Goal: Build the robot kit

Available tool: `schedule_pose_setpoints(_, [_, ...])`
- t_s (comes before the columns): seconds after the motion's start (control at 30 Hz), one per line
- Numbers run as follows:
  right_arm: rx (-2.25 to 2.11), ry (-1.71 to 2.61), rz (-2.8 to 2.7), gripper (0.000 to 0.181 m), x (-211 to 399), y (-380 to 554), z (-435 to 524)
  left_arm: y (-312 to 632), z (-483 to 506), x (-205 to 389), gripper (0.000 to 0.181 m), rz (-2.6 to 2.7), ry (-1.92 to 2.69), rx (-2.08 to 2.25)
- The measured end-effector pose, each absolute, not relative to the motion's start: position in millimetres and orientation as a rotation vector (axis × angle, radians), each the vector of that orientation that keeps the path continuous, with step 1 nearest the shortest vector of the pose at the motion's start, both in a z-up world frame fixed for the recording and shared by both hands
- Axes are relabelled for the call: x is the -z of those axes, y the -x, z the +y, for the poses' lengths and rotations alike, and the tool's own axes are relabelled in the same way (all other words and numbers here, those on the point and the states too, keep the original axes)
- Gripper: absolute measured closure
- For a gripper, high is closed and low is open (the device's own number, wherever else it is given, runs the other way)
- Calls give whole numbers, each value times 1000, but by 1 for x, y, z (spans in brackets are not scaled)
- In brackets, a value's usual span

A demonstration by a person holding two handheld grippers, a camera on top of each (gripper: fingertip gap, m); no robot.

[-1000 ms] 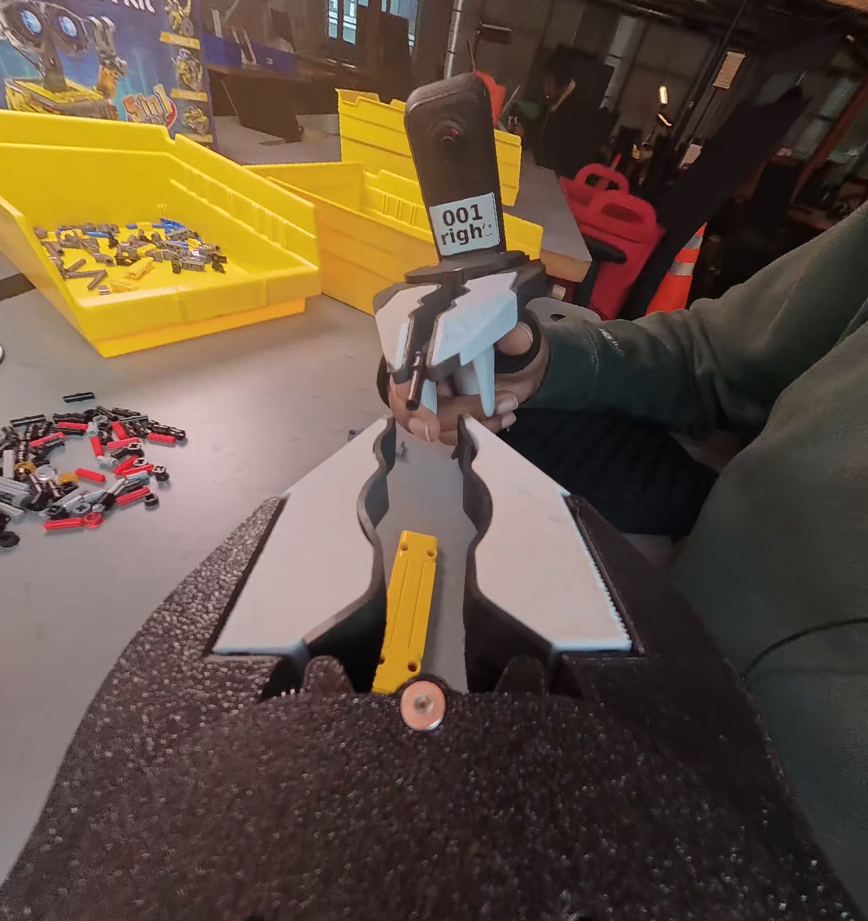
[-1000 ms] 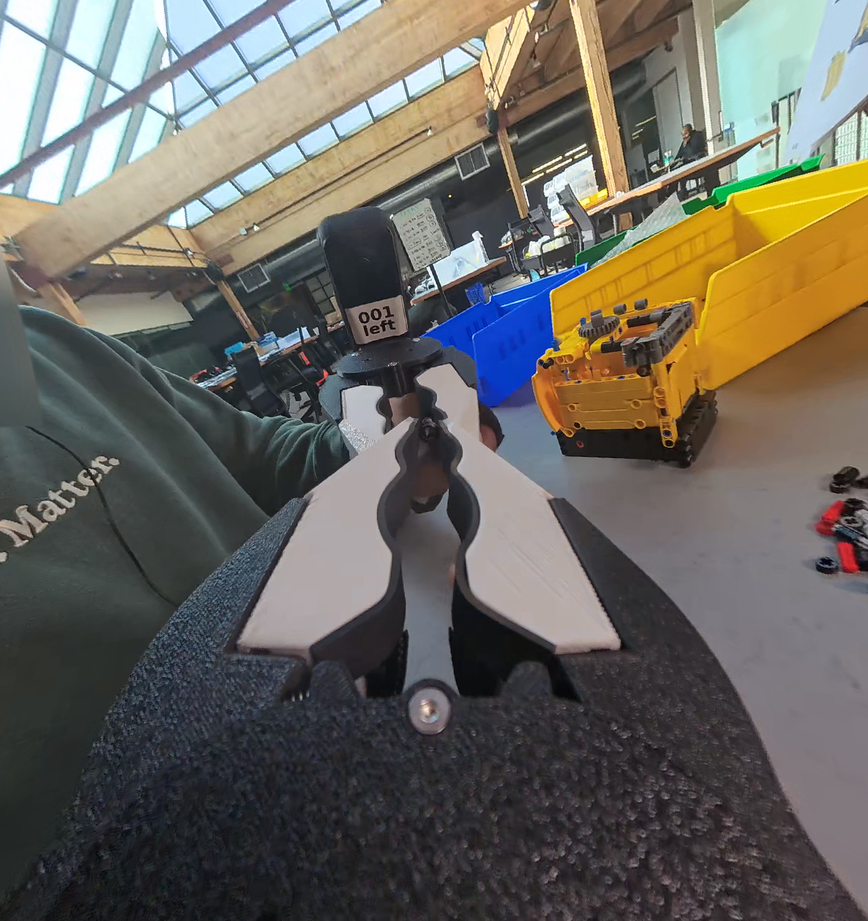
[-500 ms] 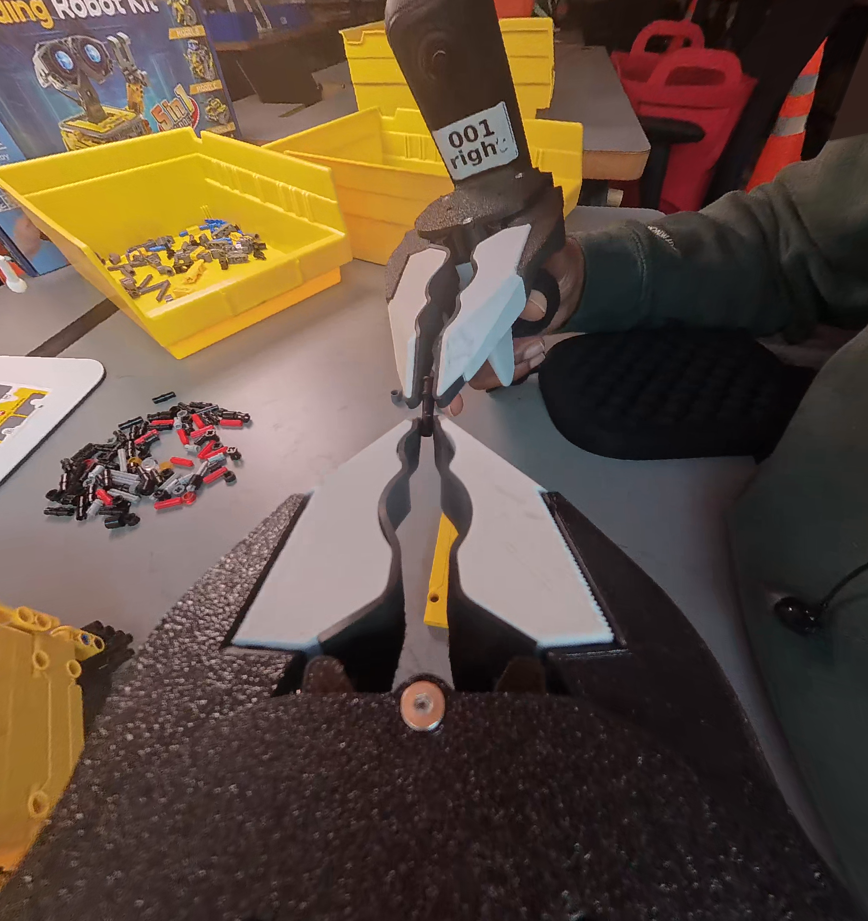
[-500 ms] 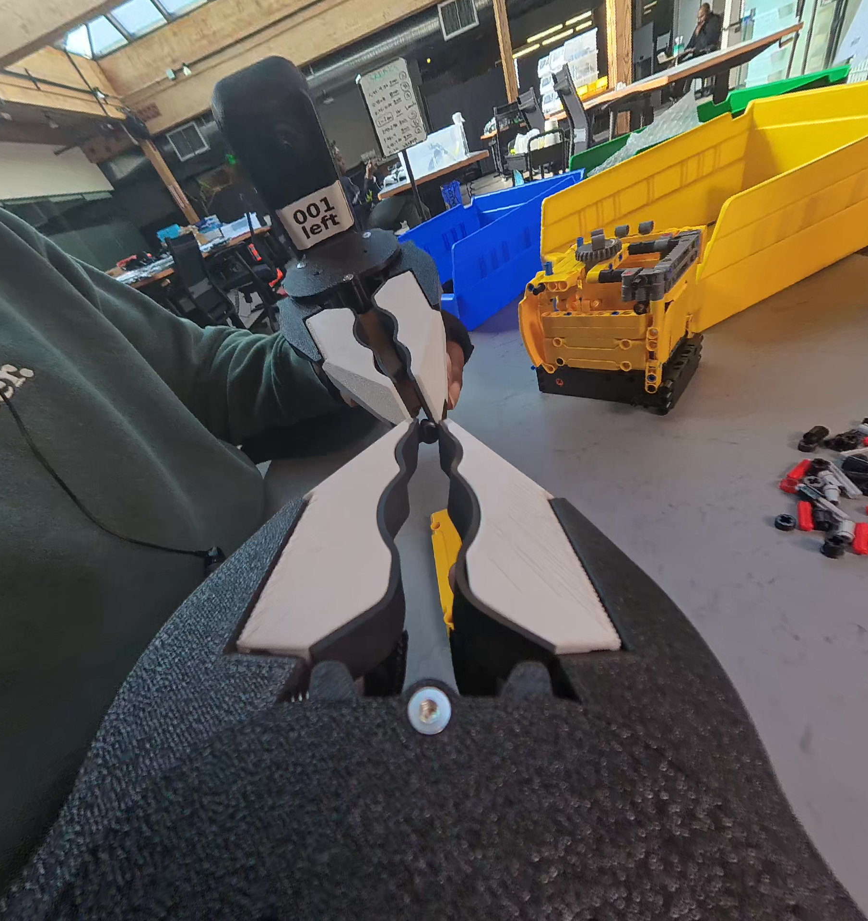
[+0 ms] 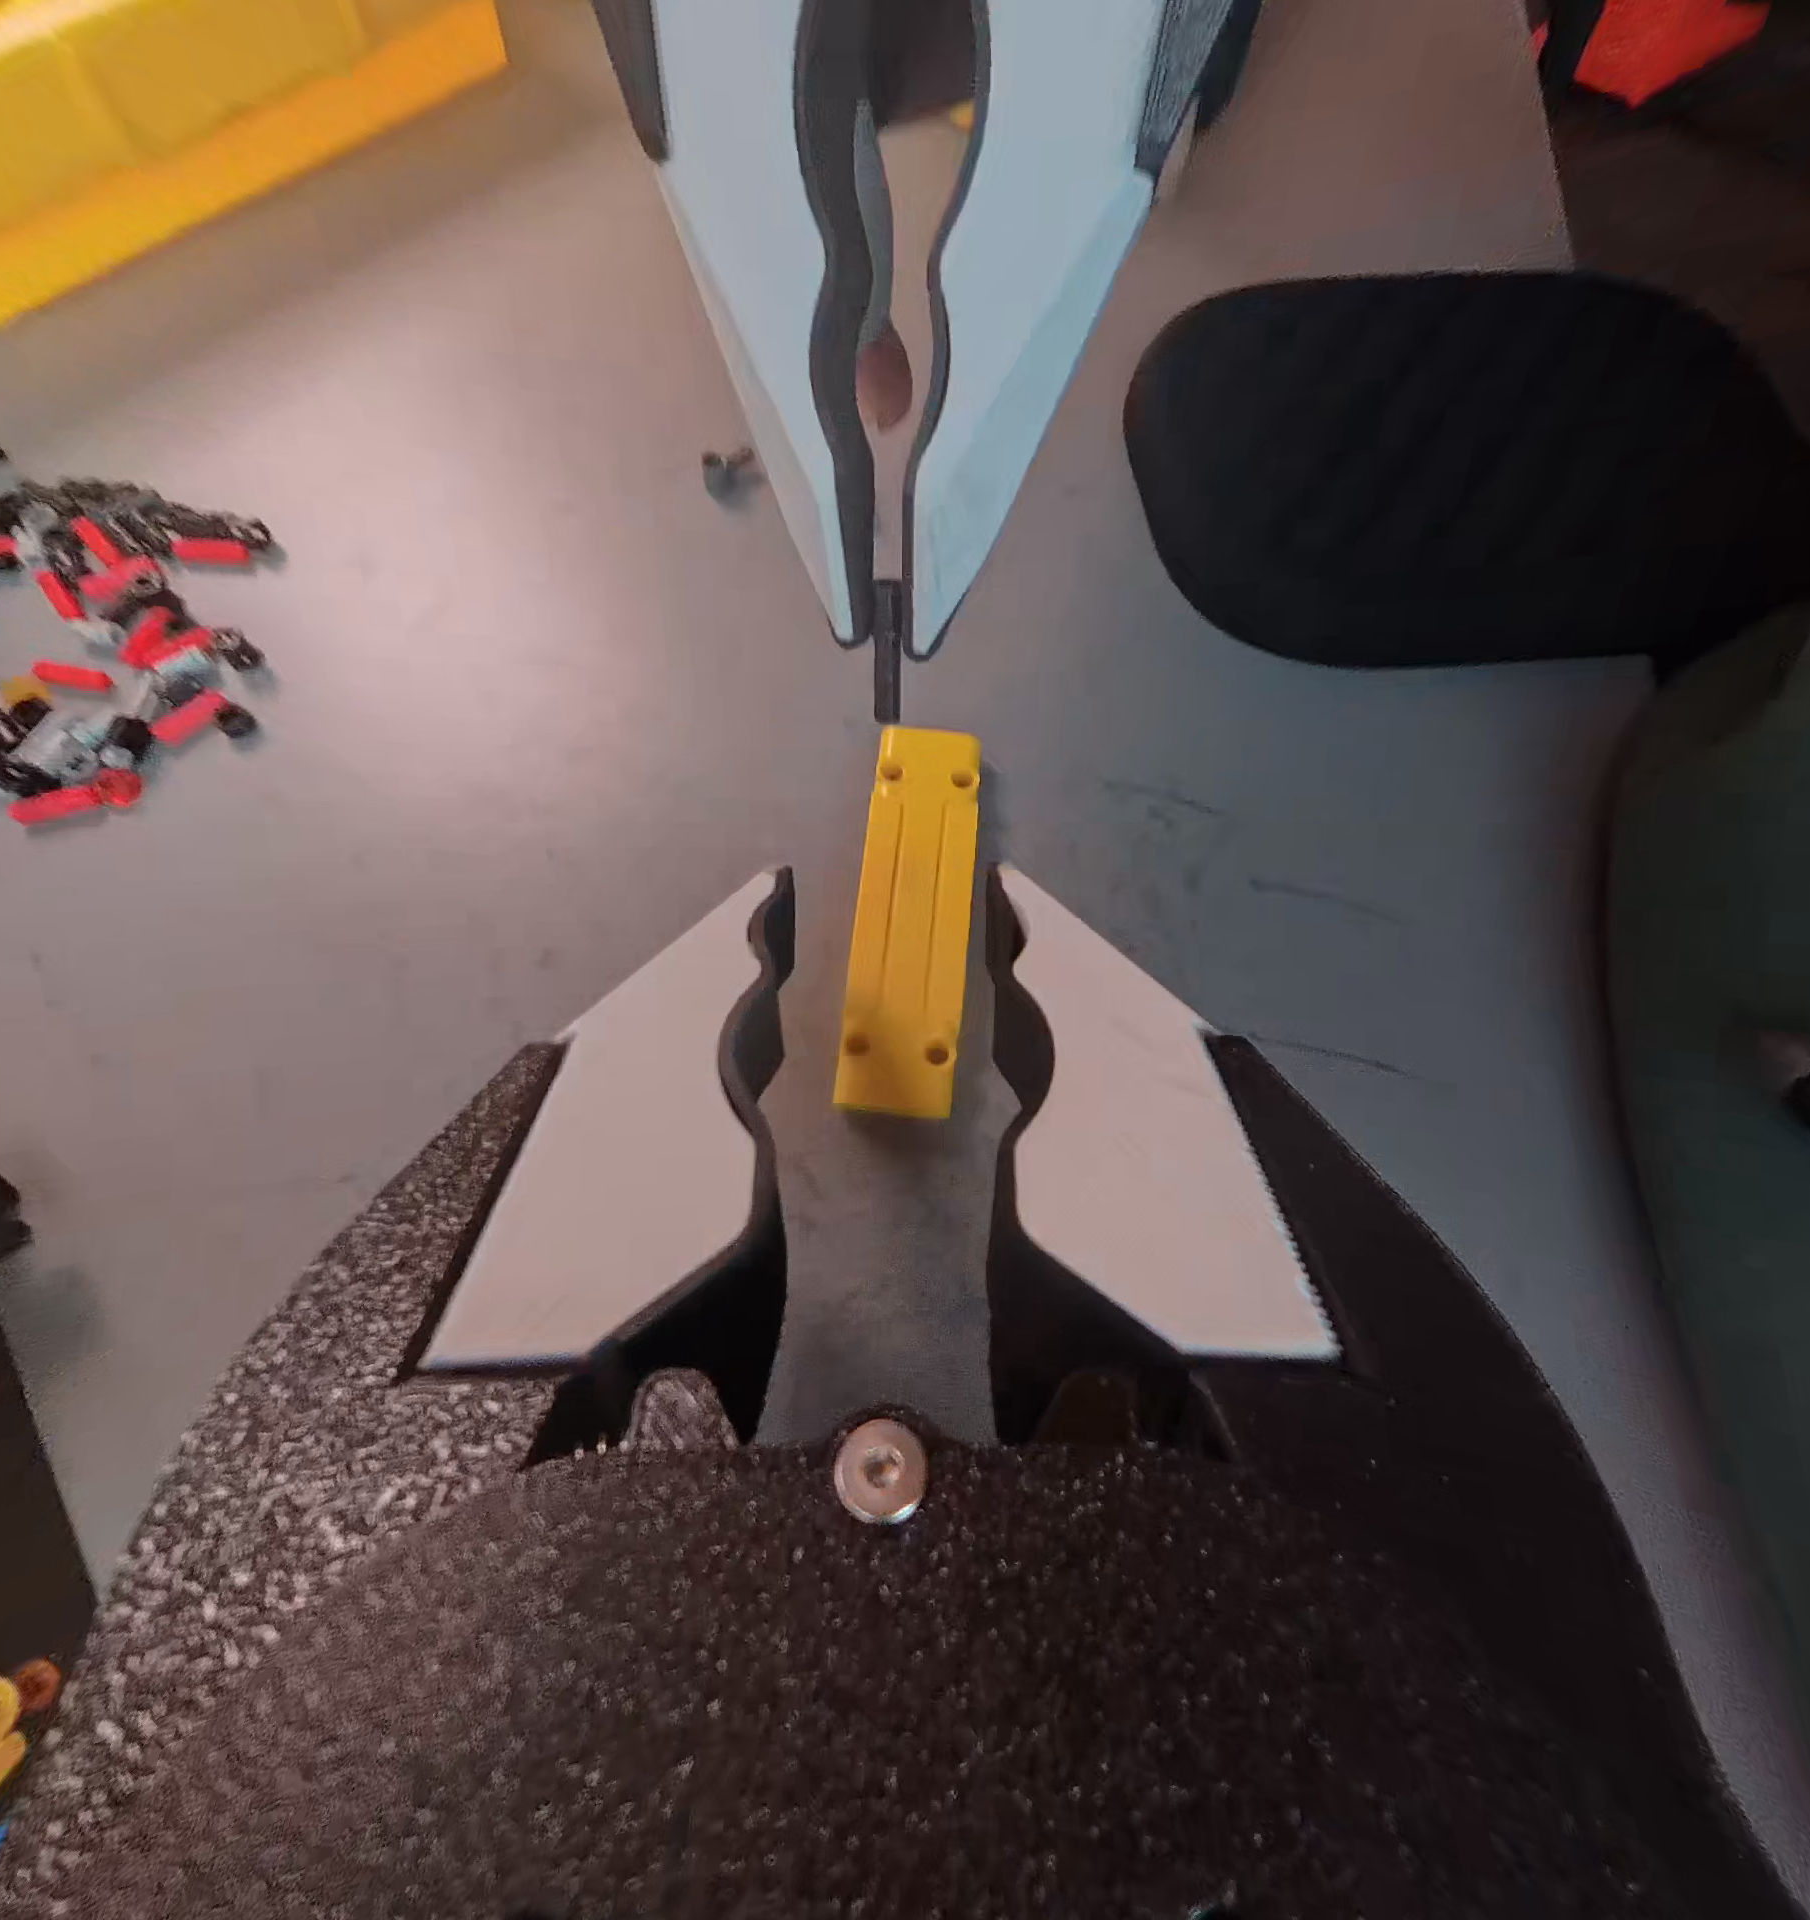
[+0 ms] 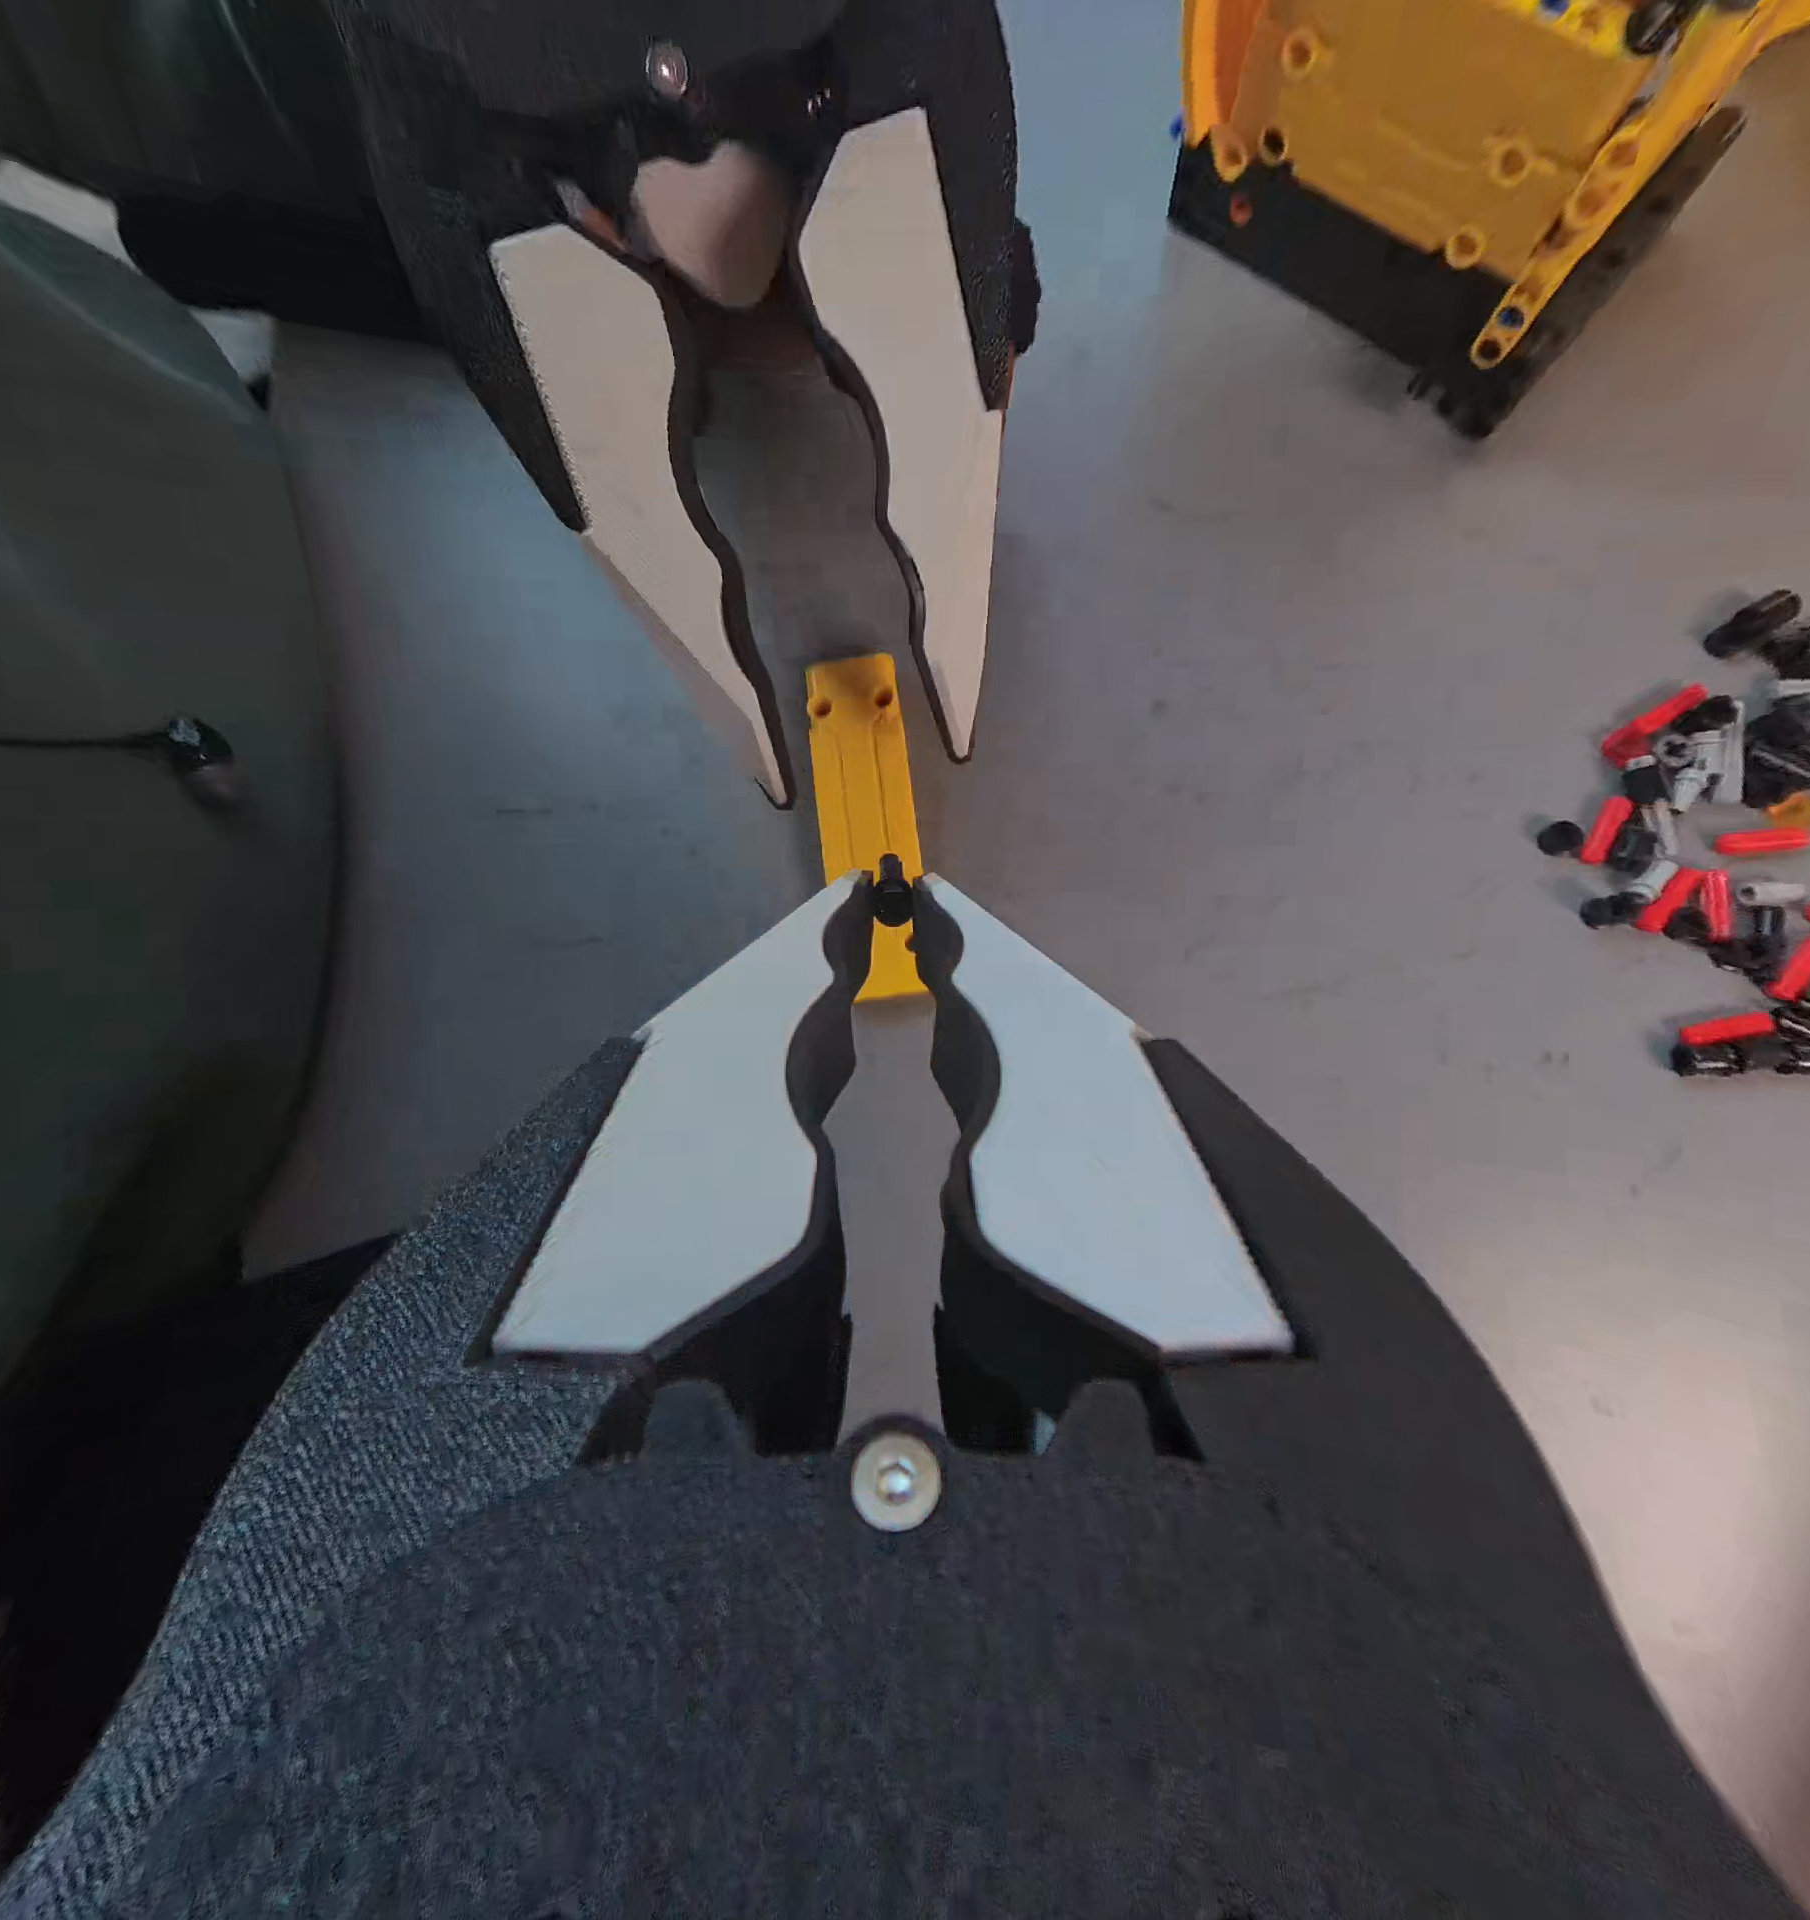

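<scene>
A flat yellow plate (image 5: 909, 925) with holes at both ends lies on the grey table. My left gripper (image 5: 888, 878) is open and empty, its fingers on either side of the plate with small gaps. My right gripper (image 5: 885, 644) comes in from the far side, shut on a small black pin (image 5: 886, 675) whose tip hangs just off the plate's far end. In the right wrist view, the right gripper (image 6: 888, 883) holds the pin (image 6: 888, 896) over the near part of the plate (image 6: 865, 769). The open left gripper (image 6: 868, 771) faces it.
A pile of red and black small parts (image 5: 101, 665) lies to the left, also seen in the right wrist view (image 6: 1753, 852). A yellow and black built model (image 6: 1452, 177) and a yellow bin (image 5: 153, 135) stand farther off. A black pad (image 5: 1483, 468) and a green-clothed person (image 6: 101, 727) are close by. One gripper's finger ends stand about 4 cm off the other's.
Both grippers have tipped down close to the table. The left gripper has opened around the yellow plate. The right gripper, still holding the pin, has come down to the plate's end.
</scene>
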State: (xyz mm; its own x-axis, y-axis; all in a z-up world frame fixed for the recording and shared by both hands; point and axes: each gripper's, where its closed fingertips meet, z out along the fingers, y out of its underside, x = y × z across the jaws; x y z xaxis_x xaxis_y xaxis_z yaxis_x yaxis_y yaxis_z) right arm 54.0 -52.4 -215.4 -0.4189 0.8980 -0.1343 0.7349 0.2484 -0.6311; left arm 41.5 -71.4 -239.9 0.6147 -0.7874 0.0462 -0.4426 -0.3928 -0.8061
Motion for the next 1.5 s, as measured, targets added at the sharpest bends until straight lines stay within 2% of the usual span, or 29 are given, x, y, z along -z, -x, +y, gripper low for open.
schedule_pose_setpoints(0.1, [-725, 1543, -2413, 175, 230, -58, -50, -36, -80, 260, 140, 1004, 2138, 555])
schedule_pose_setpoints(0.27, [-528, 1569, -2532, 175, 249, -61, -49, -31, -77, 267, 155, 1015, 2159, 483])
schedule_pose_setpoints(0.57, [-281, 1445, -2667, 176, 251, -56, -51, -30, -77, 267, 156, 1009, 2159, 481])
schedule_pose_setpoints(1.17, [-486, 1506, -2502, 174, 258, -59, -51, -29, -77, 267, 156, 999, 2160, 502])
schedule_pose_setpoints(1.23, [-552, 1494, -2470, 164, 249, -62, -51, -29, -77, 267, 156, 1001, 2158, 494])
schedule_pose_setpoints(1.33, [-611, 1504, -2409, 168, 236, -58, -53, -29, -77, 267, 156, 998, 2161, 506])
schedule_pose_setpoints(1.5, [-503, 1496, -2455, 175, 249, -58, -50, -29, -77, 267, 156, 1010, 2150, 480])
